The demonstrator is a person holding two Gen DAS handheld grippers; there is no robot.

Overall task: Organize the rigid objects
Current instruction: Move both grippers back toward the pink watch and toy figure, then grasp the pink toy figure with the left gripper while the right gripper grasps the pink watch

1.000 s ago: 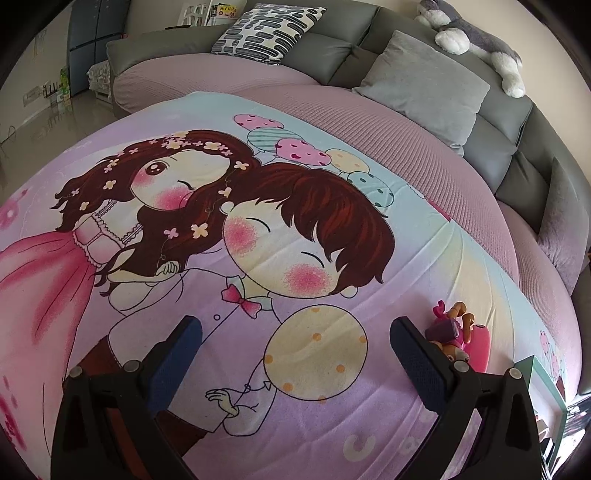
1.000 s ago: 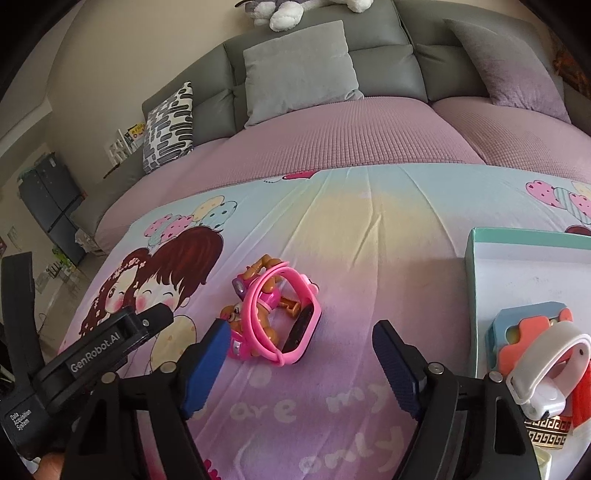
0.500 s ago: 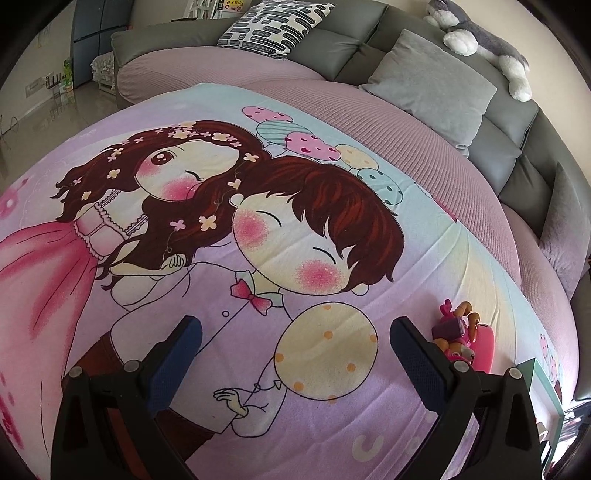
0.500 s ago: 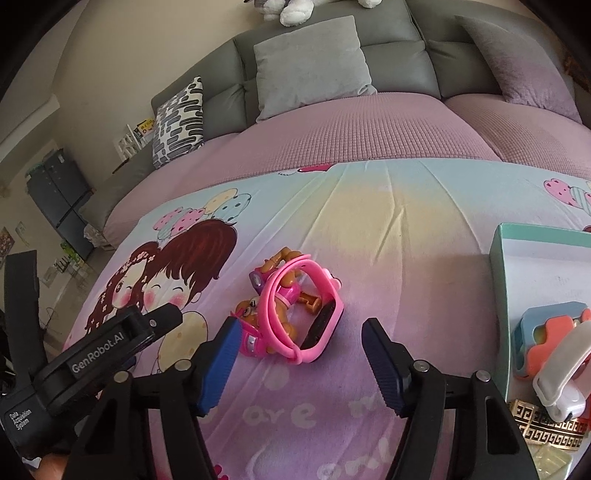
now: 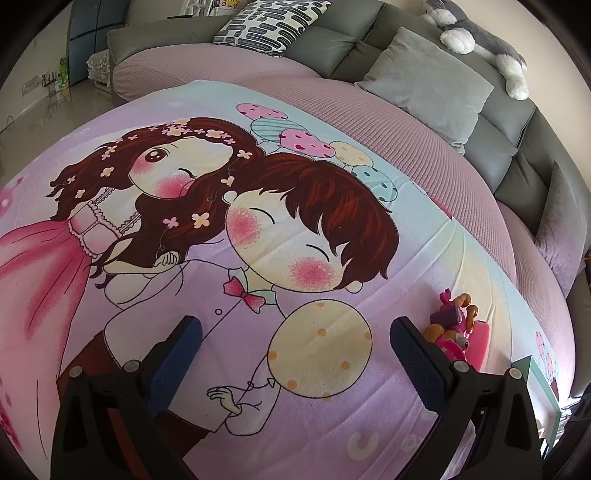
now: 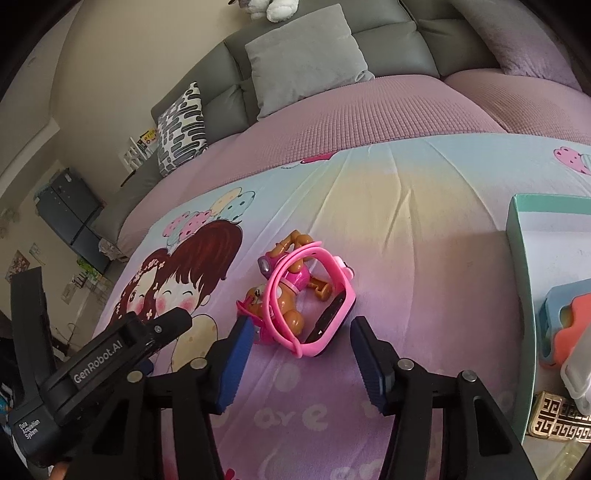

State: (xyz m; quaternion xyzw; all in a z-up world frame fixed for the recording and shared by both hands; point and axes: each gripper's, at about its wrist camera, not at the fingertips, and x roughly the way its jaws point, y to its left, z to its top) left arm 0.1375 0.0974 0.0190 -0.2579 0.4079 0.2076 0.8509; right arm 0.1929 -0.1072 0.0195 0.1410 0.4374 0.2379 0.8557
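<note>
A pink smartwatch [image 6: 328,310] lies looped around a brown-and-pink toy dog [image 6: 284,291] on the cartoon bedsheet. My right gripper [image 6: 301,339] is open, its blue pads flanking the near end of the watch and toy without touching them. A teal-rimmed box [image 6: 517,236] at the right holds a blue-and-orange item [image 6: 565,317], a white watch strap [image 6: 580,373] and a gold-patterned piece [image 6: 557,417]. My left gripper [image 5: 295,343] is open and empty over the sheet; the toy and watch [image 5: 456,328] lie just beyond its right finger.
The other gripper's black body [image 6: 92,365] reaches in at the lower left of the right wrist view. Grey cushions [image 5: 428,85], a patterned pillow [image 5: 266,22] and a plush animal [image 5: 480,40] sit on the sofa behind. The box edge [image 5: 535,391] shows at lower right.
My right gripper has moved forward and down toward the pink watch and toy, and its jaws have narrowed around them. The left gripper has drifted slightly; it stays open.
</note>
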